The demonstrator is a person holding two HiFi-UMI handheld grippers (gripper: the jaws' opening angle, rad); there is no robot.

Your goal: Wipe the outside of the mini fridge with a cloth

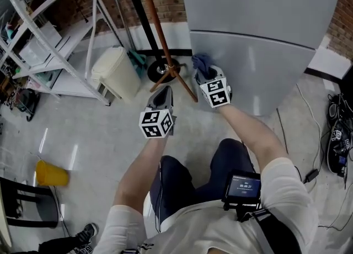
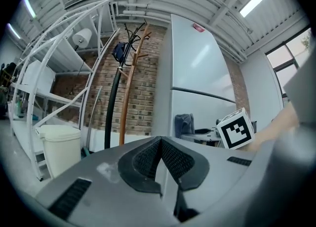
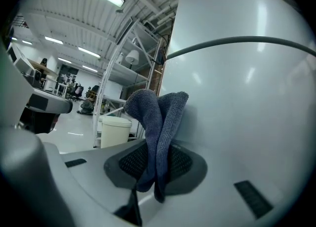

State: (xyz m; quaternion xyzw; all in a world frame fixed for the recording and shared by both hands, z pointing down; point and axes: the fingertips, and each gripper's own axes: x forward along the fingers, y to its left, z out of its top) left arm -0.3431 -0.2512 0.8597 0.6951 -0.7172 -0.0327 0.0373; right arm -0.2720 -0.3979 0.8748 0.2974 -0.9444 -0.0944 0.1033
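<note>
The pale grey fridge (image 1: 259,32) stands ahead of me, its door seam a dark line across the front (image 3: 237,41). My right gripper (image 1: 205,74) is shut on a folded blue cloth (image 3: 157,117), and the cloth's top rests close against the fridge's left front edge; whether it touches I cannot tell. The same cloth (image 1: 202,64) pokes out above the marker cube in the head view. My left gripper (image 1: 160,98) hangs lower left of the right one, its pads (image 2: 148,159) closed together on nothing, pointing at the fridge's side (image 2: 195,88).
A wooden coat stand (image 1: 160,26) with a round base rises just left of the fridge. A cream bin (image 1: 115,73) and white metal shelving (image 1: 52,32) stand further left. A yellow object (image 1: 51,174) lies on the floor; cables (image 1: 336,137) trail at right.
</note>
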